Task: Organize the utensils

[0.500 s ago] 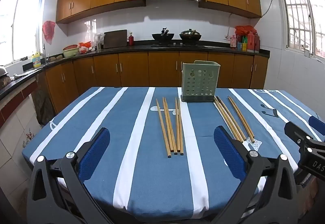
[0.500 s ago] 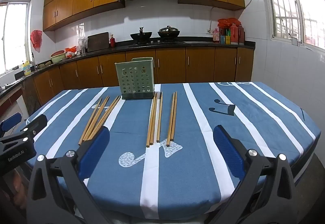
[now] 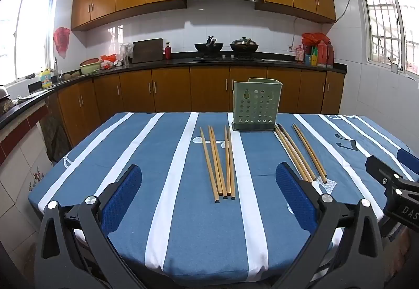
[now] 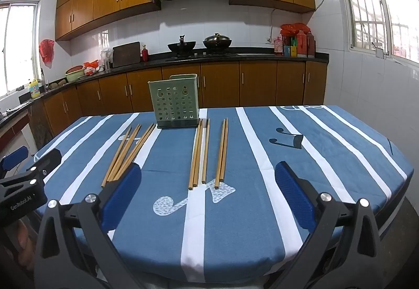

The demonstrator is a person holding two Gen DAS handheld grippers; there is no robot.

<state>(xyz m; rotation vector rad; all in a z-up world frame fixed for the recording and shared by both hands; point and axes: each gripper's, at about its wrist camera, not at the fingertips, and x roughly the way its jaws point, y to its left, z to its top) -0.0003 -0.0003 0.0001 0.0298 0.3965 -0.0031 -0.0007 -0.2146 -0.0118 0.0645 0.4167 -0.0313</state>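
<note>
A bench (image 3: 183, 236) with a blue, white-striped cloth holds a green perforated utensil holder (image 3: 256, 105) standing upright near its far edge. Two groups of wooden chopsticks (image 3: 221, 162) (image 4: 207, 153) lie flat in front of it. The left gripper (image 3: 209, 193) and right gripper (image 4: 208, 190) hover over the near edge, fingers wide apart and empty.

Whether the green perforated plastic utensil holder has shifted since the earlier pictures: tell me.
No. The green perforated plastic utensil holder keeps its place on the blue striped tablecloth, its base beside the same white stripe.
</note>
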